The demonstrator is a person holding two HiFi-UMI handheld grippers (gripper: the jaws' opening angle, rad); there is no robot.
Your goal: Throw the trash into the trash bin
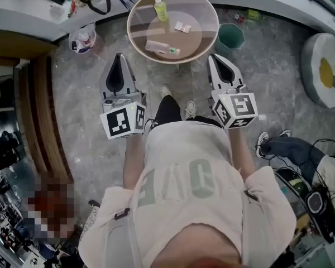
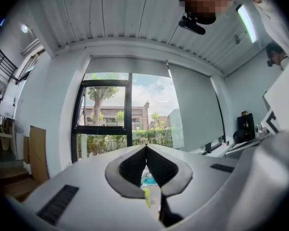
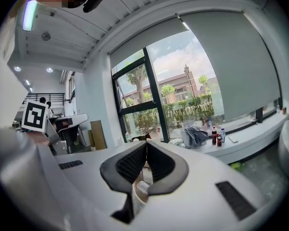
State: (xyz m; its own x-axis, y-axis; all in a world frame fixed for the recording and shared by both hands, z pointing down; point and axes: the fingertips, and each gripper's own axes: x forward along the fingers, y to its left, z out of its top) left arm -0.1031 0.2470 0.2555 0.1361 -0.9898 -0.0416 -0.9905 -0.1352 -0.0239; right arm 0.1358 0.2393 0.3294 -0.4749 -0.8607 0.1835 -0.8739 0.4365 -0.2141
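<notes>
Left gripper (image 1: 120,56): jaws shut tip to tip, nothing held. Right gripper (image 1: 211,58): likewise shut, empty. Green trash bin (image 1: 230,38): top right of centre, just beside round table (image 1: 196,44); contents unclear. Trash on table (yellow-green bottle (image 1: 161,10), wrapper (image 1: 182,27), clear bottle (image 1: 161,48)). Grey stone floor (image 1: 78,88); window (image 2: 127,114) ahead.

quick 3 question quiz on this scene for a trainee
1. True or false: the left gripper and right gripper are both shut and empty.
2. In the head view, where is the green bin? A) right of the round table B) on it C) left of it
3. Fill in: the yellow bottle is on the ____.
Key: 1 true; 2 A; 3 table.
</notes>
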